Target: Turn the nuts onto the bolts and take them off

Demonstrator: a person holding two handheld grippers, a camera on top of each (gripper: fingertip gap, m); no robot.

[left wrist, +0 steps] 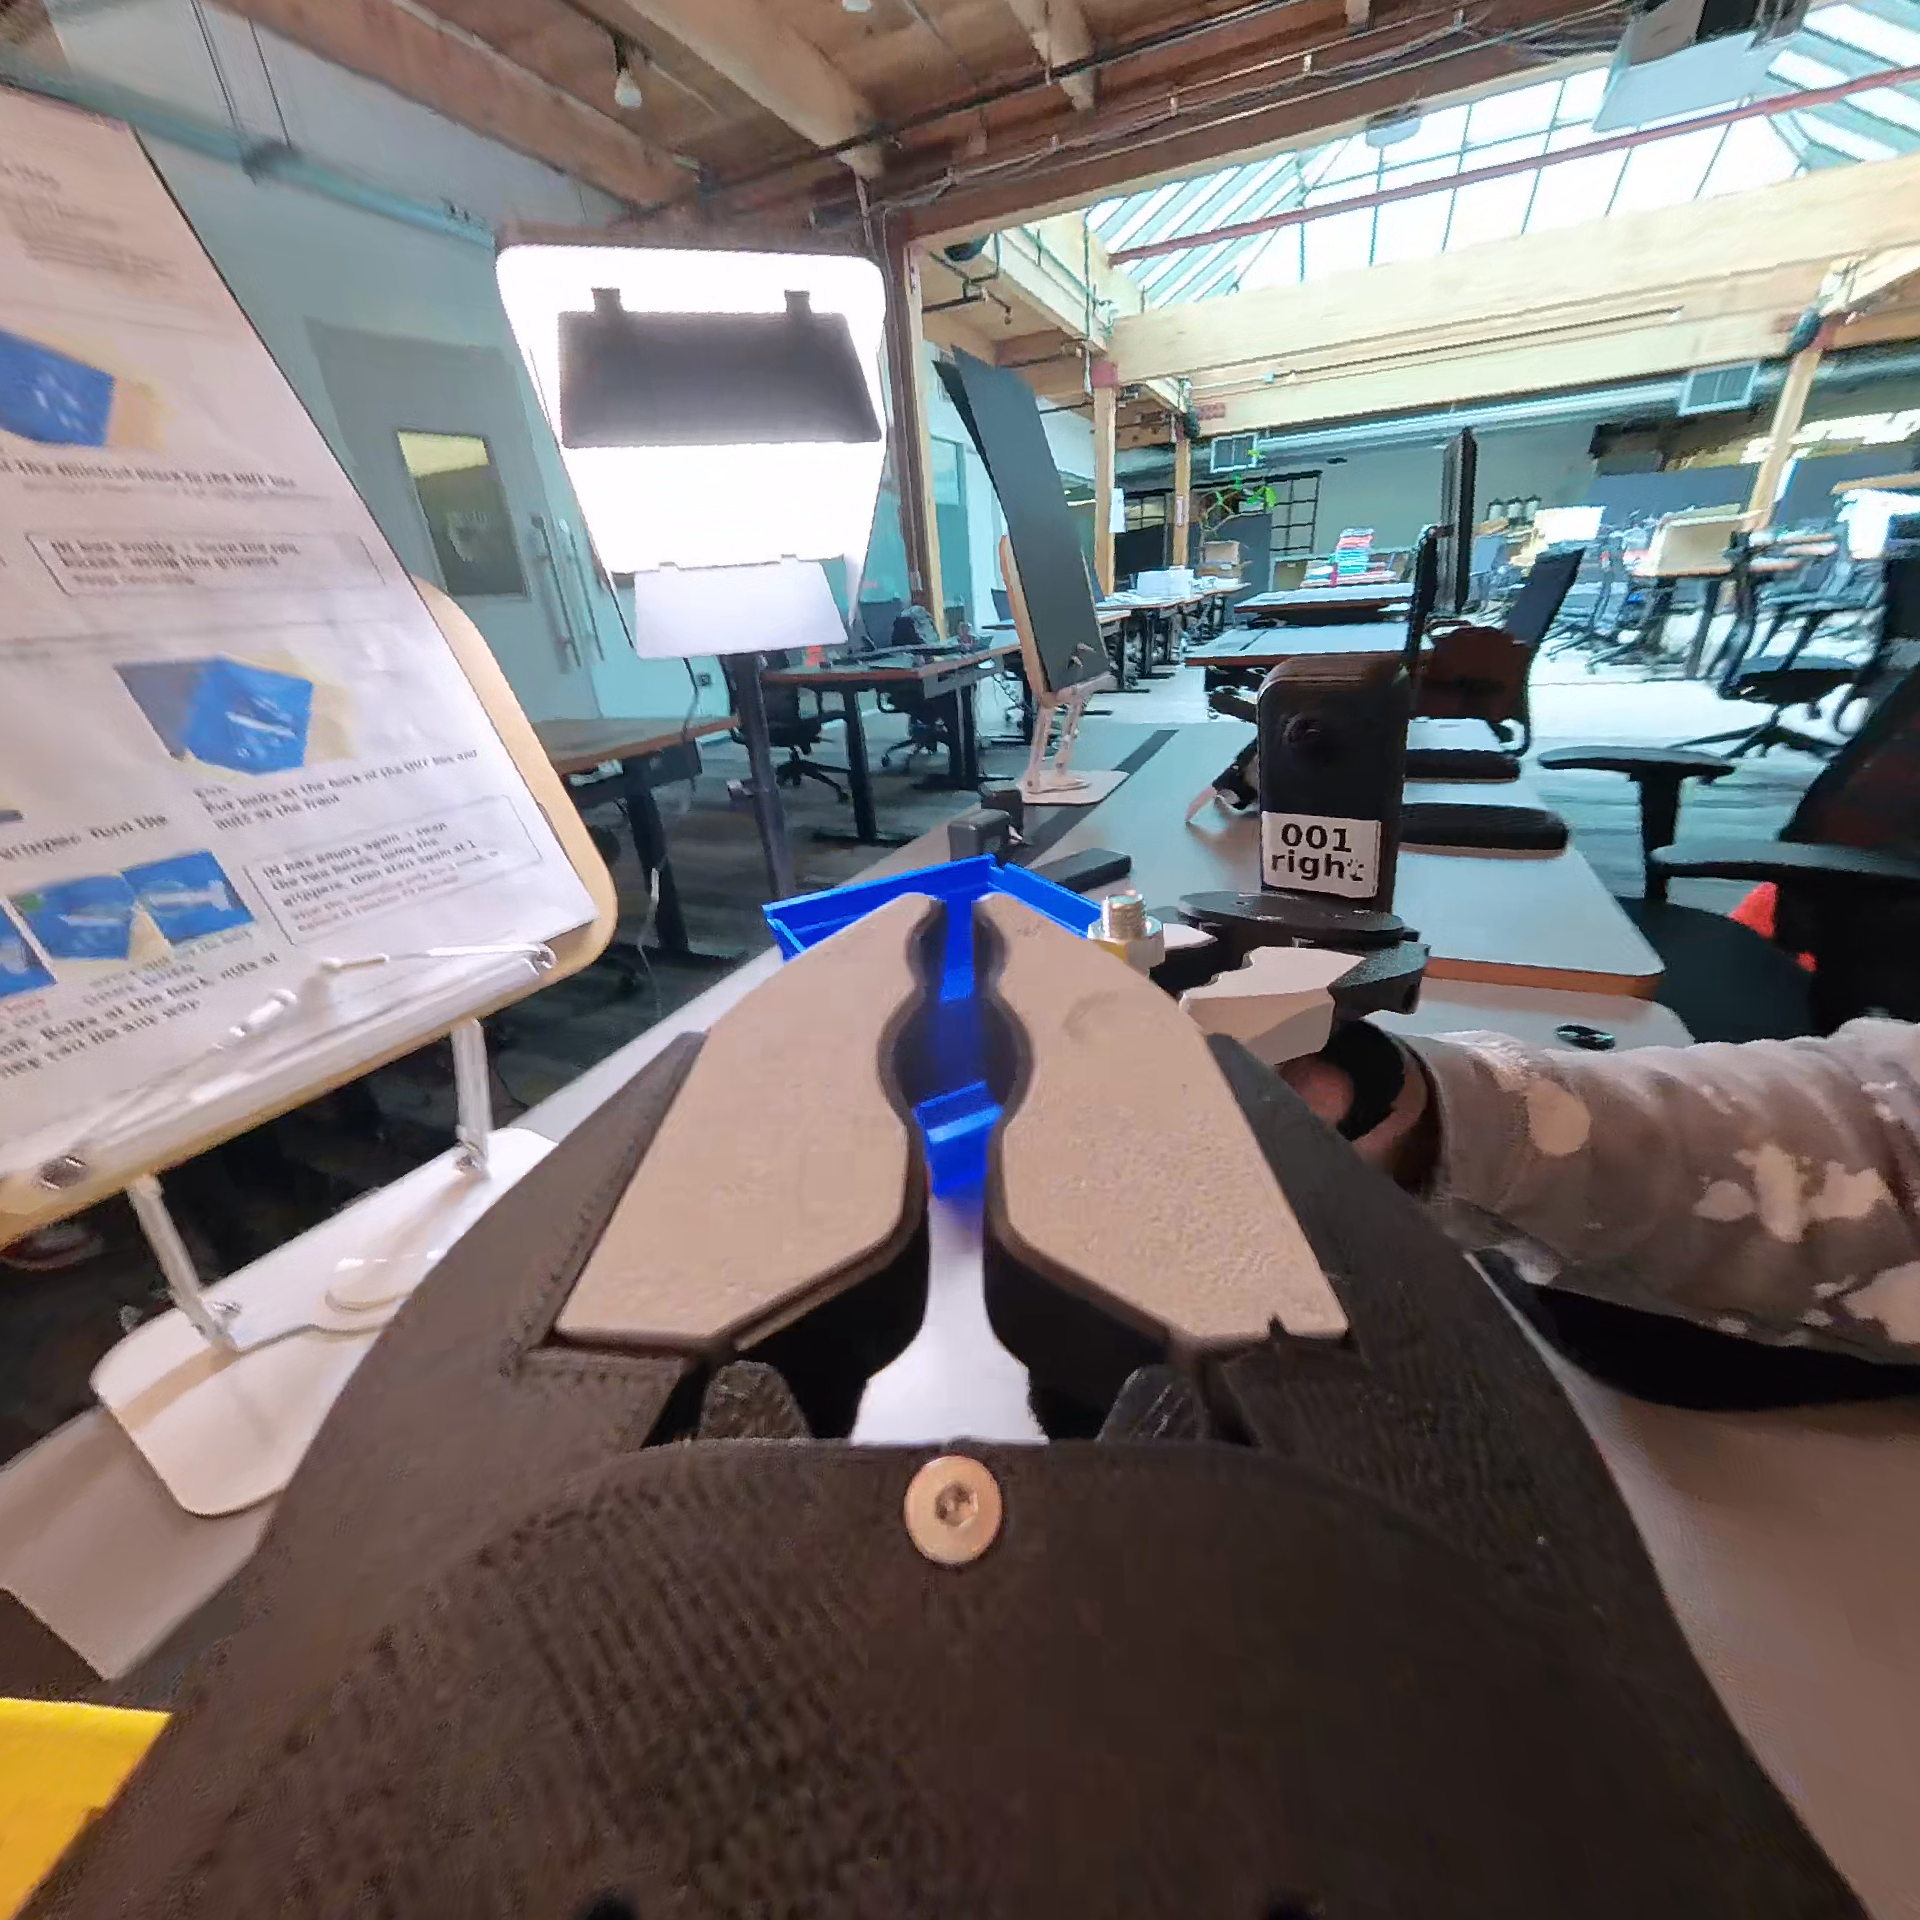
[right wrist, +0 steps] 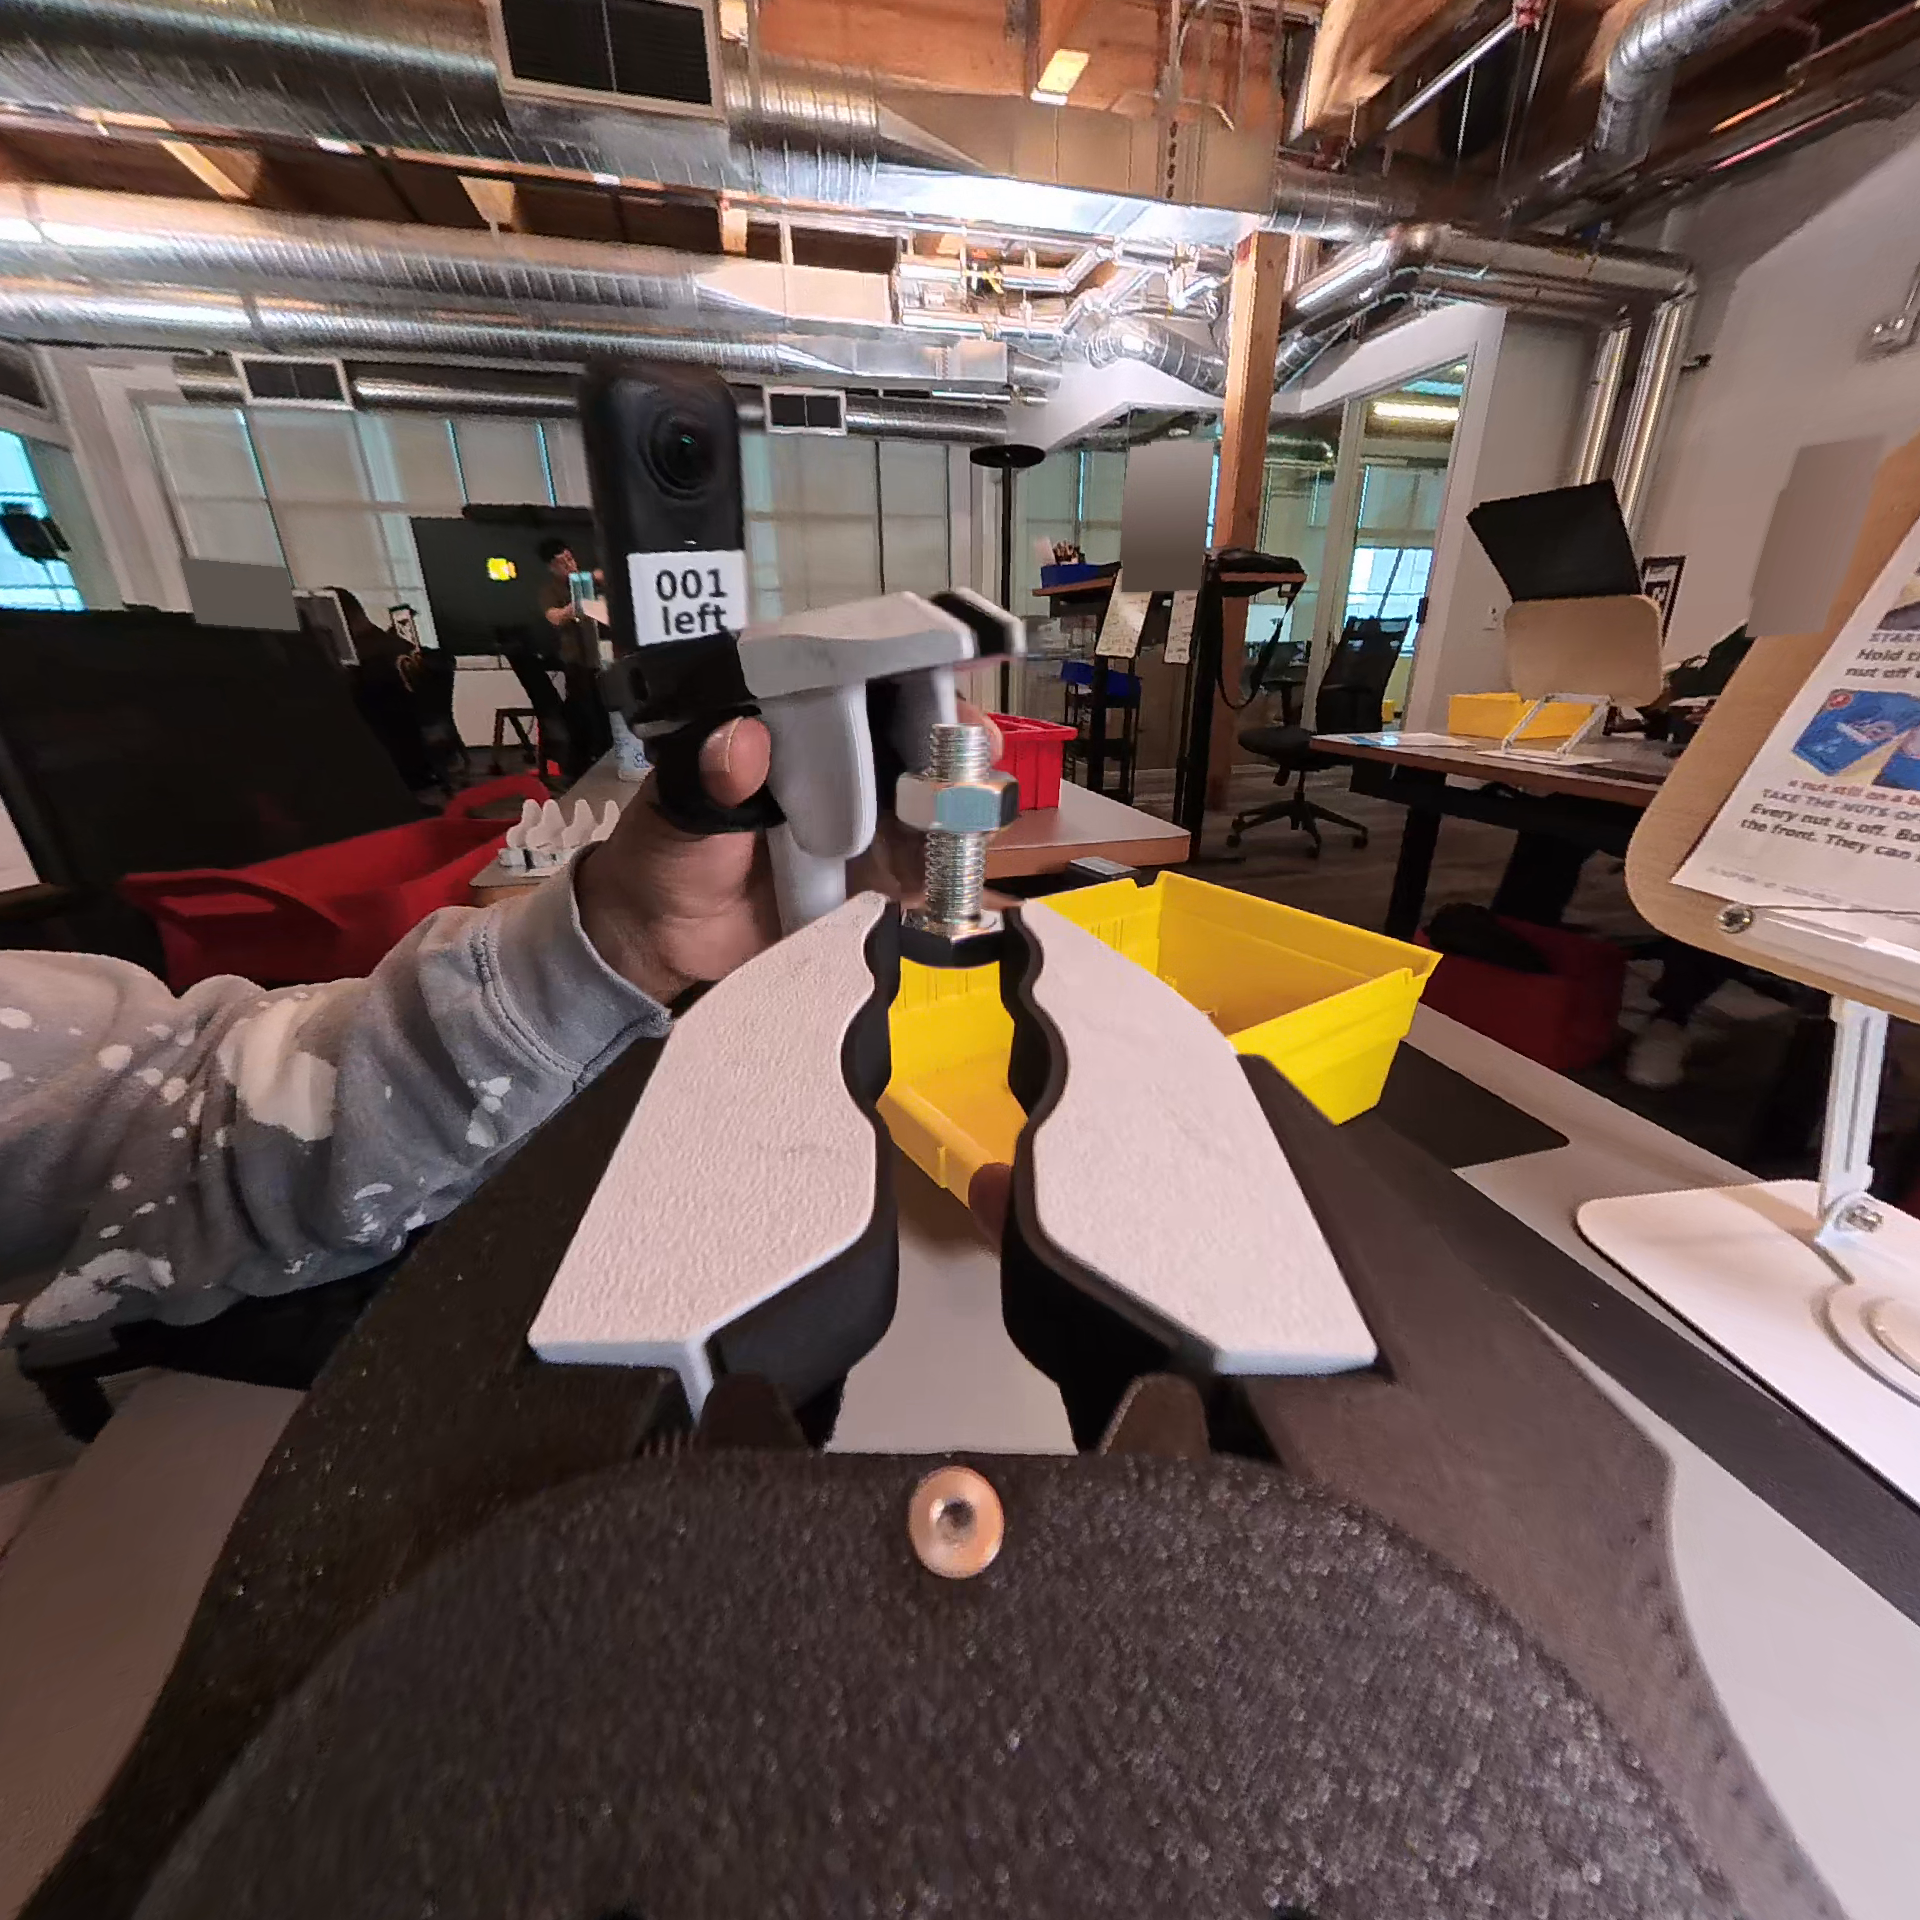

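Note:
In the right wrist view my right gripper [right wrist: 951, 935] is shut on the hex head of a silver bolt [right wrist: 954, 862] that stands upright. A silver nut [right wrist: 956, 805] sits about halfway up its thread. My left gripper [left wrist: 956, 914] is shut and empty, tips almost touching. One of its fingers [right wrist: 821, 790] hangs just left of the nut, close beside it. In the left wrist view the bolt's top [left wrist: 1124, 916] shows just right of my left fingertips. A right finger [left wrist: 1268, 1003] lies beyond it.
A blue bin [left wrist: 883, 904] stands just beyond the left gripper. A yellow bin [right wrist: 1299, 977] stands beyond the right one. An instruction sheet on a wooden stand [left wrist: 260, 727] is at the left, and also shows in the right wrist view [right wrist: 1787, 779]. Red bins [right wrist: 312, 894] stand farther off. Tip to tip, the grippers are about 6 cm apart.

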